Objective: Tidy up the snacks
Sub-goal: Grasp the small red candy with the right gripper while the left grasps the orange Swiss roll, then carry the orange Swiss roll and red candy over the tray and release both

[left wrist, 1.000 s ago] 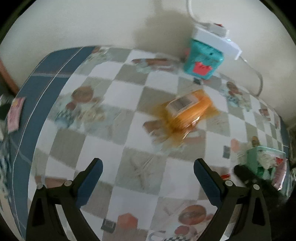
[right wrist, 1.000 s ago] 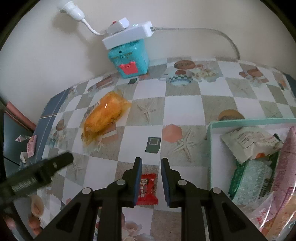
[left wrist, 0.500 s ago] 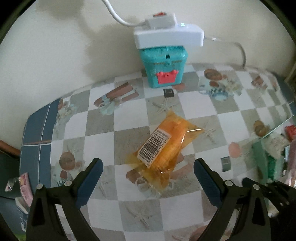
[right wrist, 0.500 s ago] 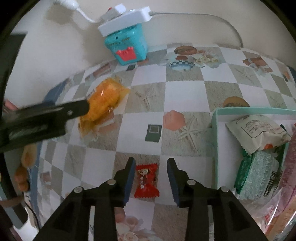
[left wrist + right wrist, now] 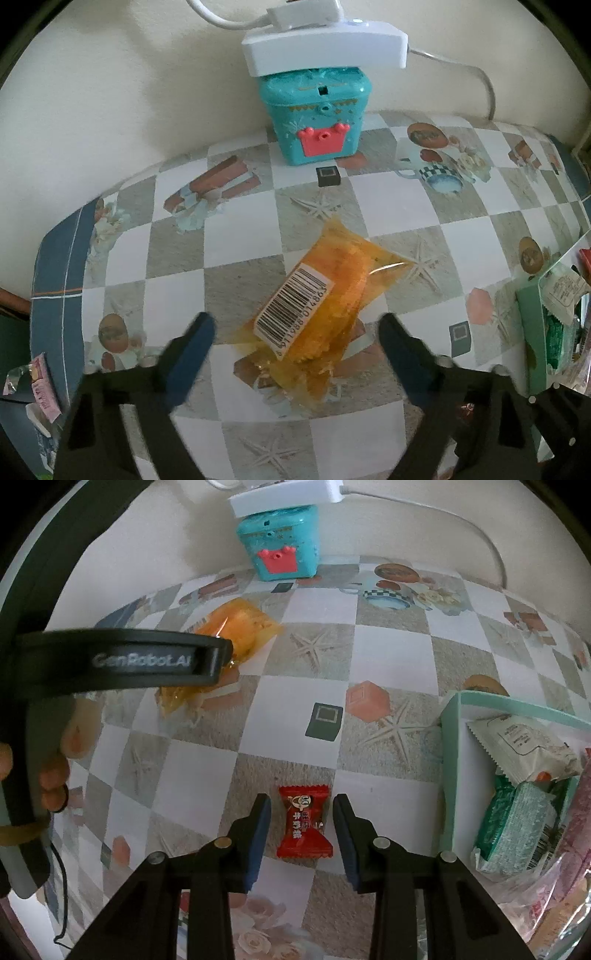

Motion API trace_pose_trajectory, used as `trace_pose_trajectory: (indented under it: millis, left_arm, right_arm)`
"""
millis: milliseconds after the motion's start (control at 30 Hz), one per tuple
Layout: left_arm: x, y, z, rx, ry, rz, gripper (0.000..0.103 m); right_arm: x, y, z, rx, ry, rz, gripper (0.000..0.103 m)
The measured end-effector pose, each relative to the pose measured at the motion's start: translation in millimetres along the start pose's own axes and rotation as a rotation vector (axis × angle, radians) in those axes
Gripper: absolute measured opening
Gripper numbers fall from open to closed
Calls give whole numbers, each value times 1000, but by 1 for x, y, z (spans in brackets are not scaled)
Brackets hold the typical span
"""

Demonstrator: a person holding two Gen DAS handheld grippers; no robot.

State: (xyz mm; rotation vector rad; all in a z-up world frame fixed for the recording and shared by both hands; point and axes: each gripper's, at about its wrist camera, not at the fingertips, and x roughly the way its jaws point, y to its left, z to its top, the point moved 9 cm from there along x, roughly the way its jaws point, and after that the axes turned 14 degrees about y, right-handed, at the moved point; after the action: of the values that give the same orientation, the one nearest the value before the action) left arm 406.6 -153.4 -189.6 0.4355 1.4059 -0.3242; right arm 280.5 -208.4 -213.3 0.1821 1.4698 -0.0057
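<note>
left gripper [image 5: 295,332] wide open around orange snack bag [image 5: 321,314] on checkered table [image 5: 240,258]. right gripper [image 5: 301,821] partly open, red candy [image 5: 304,827] between fingers, untouched. tray [image 5: 452,775] of snacks at right.

A cream wall [image 5: 129,92] stands behind the desk [image 5: 240,240], plain and softly lit, with faint shadows falling on it. The desk wears a checked oilcloth [image 5: 388,646] of white and grey squares printed with starfish, shells, cups and roses, edged by a dark blue border [image 5: 55,266] on the left. At the back, against the wall, a teal box [image 5: 317,118] with a pink crown stands on the cloth, and a white power strip [image 5: 325,48] lies on top of it, its cable [image 5: 480,531] curving along the wall to the right. Left of the desk, the space beyond the edge is dark and unclear.
</note>
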Motion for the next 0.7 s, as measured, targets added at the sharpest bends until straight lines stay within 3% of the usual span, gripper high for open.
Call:
trace_pose_trajectory:
  millis: [67,100,267,400,700]
  left_arm:
    - [3,0,-2,-4,14,-1,58]
    - [3,0,-2,-7,15,-6,57]
    - [-2,4,-3,-46,26,-45,49]
    - [-7,12,-9,-110,32,-72,48]
    - [-14,21,-65,-314,28,-159,46]
  right_arm:
    - [0,0,-1,-10,0,-24,27]
    - [0,-1,-1,-11,0,-22,22]
    - [-1,-2,-5,-10,-3,-15,20]
    - [-4,-2,-7,1,-3,17,20]
    - [-28,-1,-20,28,-20,49,20]
